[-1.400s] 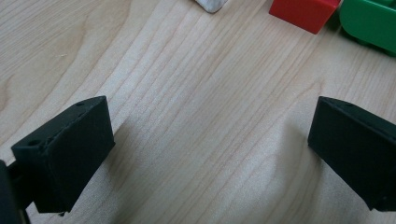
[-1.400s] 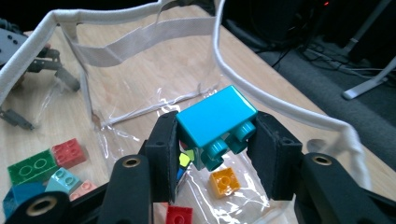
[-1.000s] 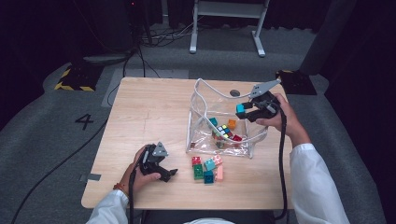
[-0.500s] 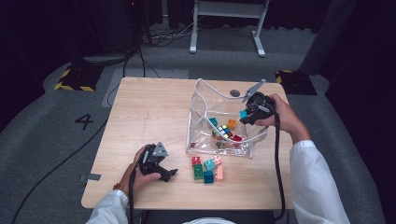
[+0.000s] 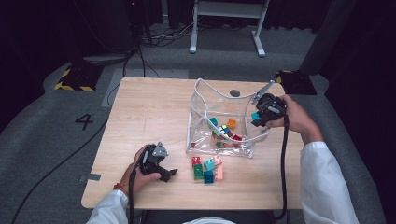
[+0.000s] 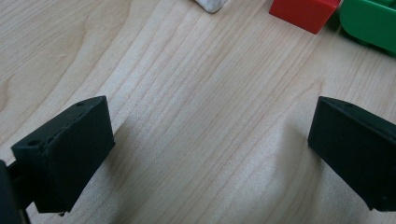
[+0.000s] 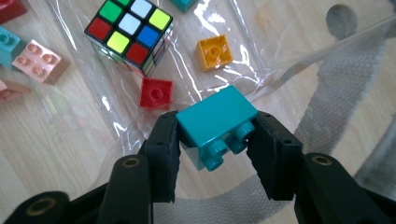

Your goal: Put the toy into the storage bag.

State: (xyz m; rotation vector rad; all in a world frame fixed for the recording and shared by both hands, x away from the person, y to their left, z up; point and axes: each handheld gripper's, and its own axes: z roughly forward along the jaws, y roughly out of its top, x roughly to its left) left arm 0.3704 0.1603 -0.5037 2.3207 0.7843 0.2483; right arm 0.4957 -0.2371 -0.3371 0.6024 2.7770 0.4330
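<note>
Brick: teal brick (image 7: 215,120) clamped in right gripper (image 7: 212,144) jaws, above clear bag (image 5: 198,135) rim.
Handling: likely light, rigid, slick plastic; flat sides grip best.
Left gripper (image 6: 205,149): jaws wide apart, empty, resting on table (image 5: 149,112).

Red brick (image 6: 304,13), green brick (image 6: 369,23) — cut off by top edge.

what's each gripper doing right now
left gripper: open, nothing between the jaws, over bare table.
right gripper: shut on a teal brick, above the clear bag.
</note>
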